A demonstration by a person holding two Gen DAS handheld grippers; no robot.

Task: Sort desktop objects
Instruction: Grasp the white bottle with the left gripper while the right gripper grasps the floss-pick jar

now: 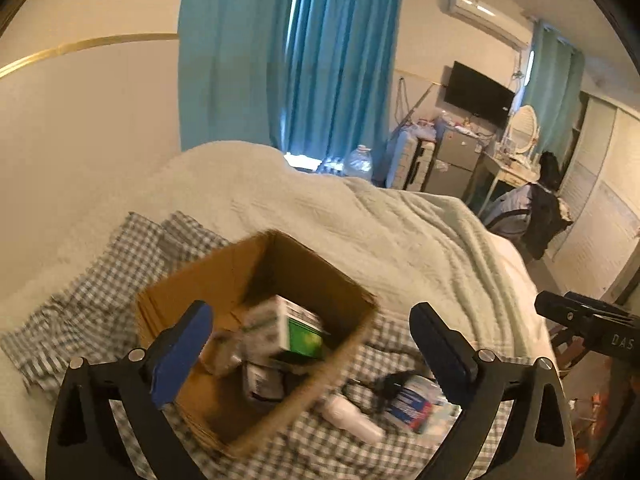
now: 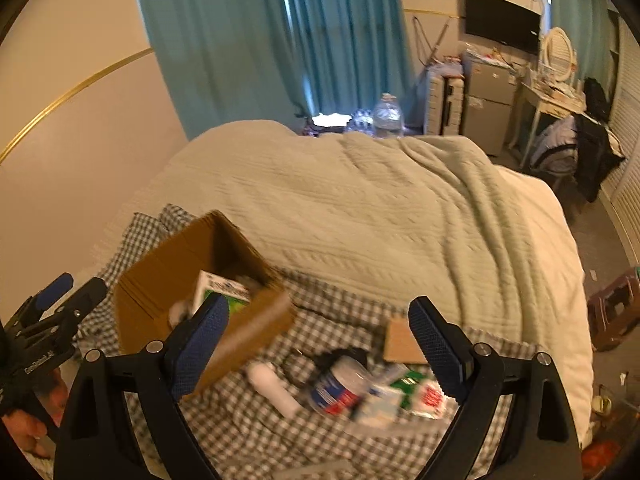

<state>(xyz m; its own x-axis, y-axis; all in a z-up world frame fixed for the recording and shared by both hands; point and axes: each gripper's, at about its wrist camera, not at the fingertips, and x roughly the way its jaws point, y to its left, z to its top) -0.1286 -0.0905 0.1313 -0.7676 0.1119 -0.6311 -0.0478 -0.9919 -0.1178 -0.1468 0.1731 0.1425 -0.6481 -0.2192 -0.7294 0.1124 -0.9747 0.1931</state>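
Observation:
An open cardboard box (image 1: 192, 292) stands on a checked cloth (image 1: 100, 280) on the bed. Inside it lie a white and green carton (image 1: 292, 328) and other small items. My left gripper (image 1: 312, 344) is open and empty above the box's front rim. To the right of the box lie a white tube (image 2: 274, 390), a blue-labelled jar (image 2: 340, 386), a black item and a green and red packet (image 2: 424, 392). My right gripper (image 2: 320, 344) is open and empty above these loose items. The box also shows in the right wrist view (image 2: 160, 272).
A pale knitted blanket (image 2: 380, 208) covers the bed behind the cloth. A flat brown card (image 2: 400, 340) lies on the cloth. A beige wall is at the left. Blue curtains, a water bottle (image 2: 388, 116), a fridge and a desk stand beyond the bed.

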